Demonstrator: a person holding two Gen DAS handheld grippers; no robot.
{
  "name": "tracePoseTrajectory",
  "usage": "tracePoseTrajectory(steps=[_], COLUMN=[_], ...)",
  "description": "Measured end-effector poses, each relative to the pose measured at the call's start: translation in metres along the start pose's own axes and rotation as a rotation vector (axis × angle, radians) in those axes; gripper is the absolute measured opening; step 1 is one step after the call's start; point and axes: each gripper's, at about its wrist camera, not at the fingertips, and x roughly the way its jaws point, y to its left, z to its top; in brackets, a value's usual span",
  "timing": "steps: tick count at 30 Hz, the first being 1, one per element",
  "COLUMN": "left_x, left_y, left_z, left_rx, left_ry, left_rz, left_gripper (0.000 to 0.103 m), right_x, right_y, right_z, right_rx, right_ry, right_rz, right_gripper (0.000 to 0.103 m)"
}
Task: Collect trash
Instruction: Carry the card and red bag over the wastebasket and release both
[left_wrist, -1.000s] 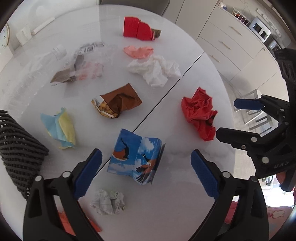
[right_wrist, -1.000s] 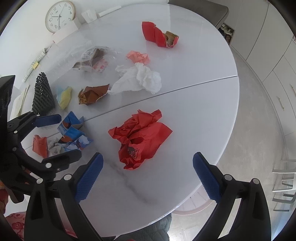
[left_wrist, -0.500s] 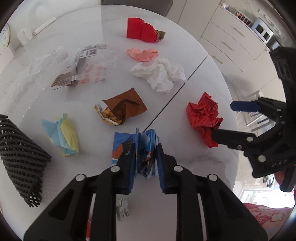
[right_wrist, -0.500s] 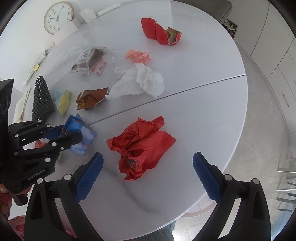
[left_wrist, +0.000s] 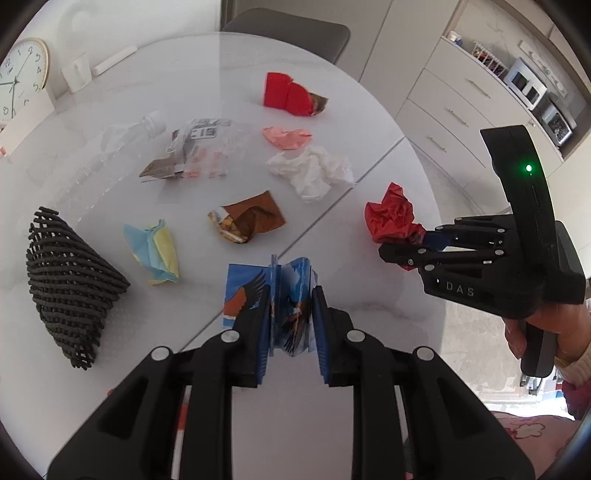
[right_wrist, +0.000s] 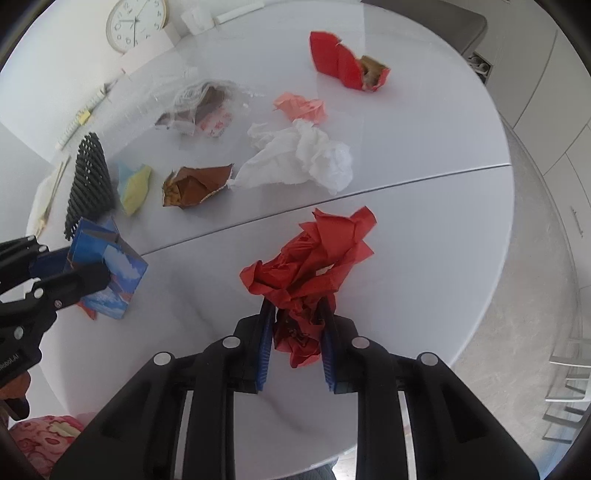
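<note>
On the white round counter (left_wrist: 207, 66), trash is lying scattered, and both claws are clamping one piece each. Left claw (left_wrist: 291, 321) is pinching the blue carton printed with a bird (left_wrist: 258, 295); the carton is crushing into folds between the pads at the near edge of the counter. Right claw (right_wrist: 297, 338) is squeezing the lower end of the crumpled red paper (right_wrist: 314, 258); most of that wad is fanning out loose beyond the fingertips.

Uncollected items are lying well apart from both claws: the brown snack wrapper (left_wrist: 251, 218), white tissue (left_wrist: 314, 170), pink paper scrap (left_wrist: 288, 137), red box (left_wrist: 291, 94), clear plastic bag (left_wrist: 199, 147), blue-and-yellow paper (left_wrist: 155, 247) and a clear plastic bottle (left_wrist: 110, 155). A black mesh basket (left_wrist: 70, 284) is lying tipped on its side at the left; it is judged the likely receptacle, though that cannot be confirmed.

Risks noted:
- Red paper is being held only by a thin, soft end; on lifting it may tear or slide out.
- Folded carton may spring or slip sideways from the pads if pressure is easing.
- Basket, lying on its side, may roll or shed items when loaded.
- Both claws are working close together near the counter edge; crossing paths could cause a collision.
</note>
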Motion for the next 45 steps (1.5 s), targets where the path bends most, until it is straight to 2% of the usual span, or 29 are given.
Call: tracePoseTrajectory(steps=[3, 10, 17, 23, 26, 30, 37, 45], left_x=[-0.007, -0.011, 0.010, 0.037, 0.045, 0.050, 0.045, 0.040], left_y=[-0.019, -0.090, -0.181, -0.230, -0.240, -0.246, -0.253, -0.246], left_z=[0.001, 0.004, -0.001, -0.005, -0.003, 0.000, -0.002, -0.004], left_rx=[0.027, 0.124, 0.254, 0.277, 0.251, 0.224, 0.219, 0.201], left_ry=[-0.012, -0.016, 0.031, 0.071, 0.080, 0.065, 0.047, 0.051], left_rz=[-0.013, -0.115, -0.211, -0.241, -0.240, -0.210, -0.182, -0.142], left_gripper=[0.021, 0.021, 0.021, 0.022, 0.023, 0.035, 0.047, 0.051], right_x=[-0.024, -0.067, -0.095, -0.117, -0.126, -0.130, -0.129, -0.128], right_y=[-0.011, -0.055, -0.104, -0.137, -0.145, -0.150, -0.151, -0.147], right_z=[-0.013, -0.062, -0.108, -0.135, -0.140, -0.144, -0.144, -0.148], right_rx=[0.023, 0.145, 0.249, 0.304, 0.297, 0.276, 0.240, 0.225], right_ry=[-0.033, -0.078, -0.098, -0.115, -0.123, -0.130, -0.130, -0.120], right_rz=[0.000, -0.033, -0.092, -0.111, -0.108, -0.094, -0.068, -0.061], right_gripper=[0.023, 0.024, 0.024, 0.024, 0.026, 0.026, 0.026, 0.026])
